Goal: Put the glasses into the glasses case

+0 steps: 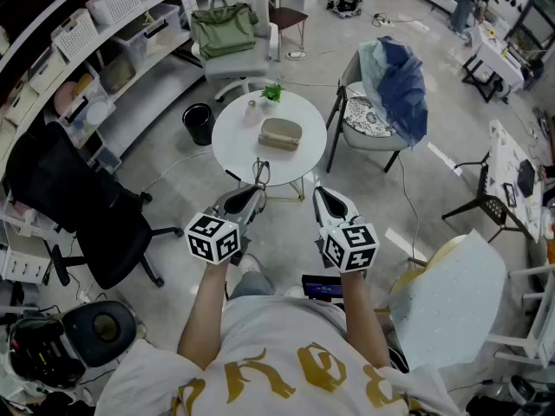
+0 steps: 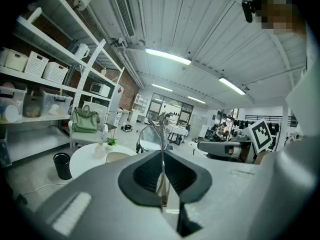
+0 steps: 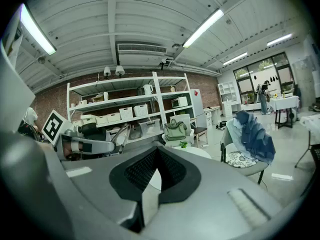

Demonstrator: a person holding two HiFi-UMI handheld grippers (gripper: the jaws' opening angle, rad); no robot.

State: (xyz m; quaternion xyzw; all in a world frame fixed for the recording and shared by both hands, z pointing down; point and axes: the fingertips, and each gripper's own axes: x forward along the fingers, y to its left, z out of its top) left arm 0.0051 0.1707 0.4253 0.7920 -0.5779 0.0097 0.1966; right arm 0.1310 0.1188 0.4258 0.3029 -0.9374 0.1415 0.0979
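A tan glasses case (image 1: 280, 133) lies shut on the round white table (image 1: 238, 146), beside a small plant (image 1: 272, 92) and a little bottle (image 1: 252, 111). My left gripper (image 1: 252, 199) hovers short of the table's near edge, shut on thin wire-framed glasses (image 1: 261, 173) that stick up from its jaws. In the left gripper view the glasses (image 2: 151, 138) rise from the left gripper (image 2: 162, 184), with the case (image 2: 118, 156) far beyond. My right gripper (image 1: 322, 199) is held beside it, shut and empty; the right gripper (image 3: 156, 180) shows closed pads.
A black office chair (image 1: 78, 206) stands left, a black bin (image 1: 199, 122) by the table. A grey chair with a green bag (image 1: 224, 26) is behind the table, and a chair draped with blue cloth (image 1: 397, 83) to its right. A white chair (image 1: 451, 297) is near right.
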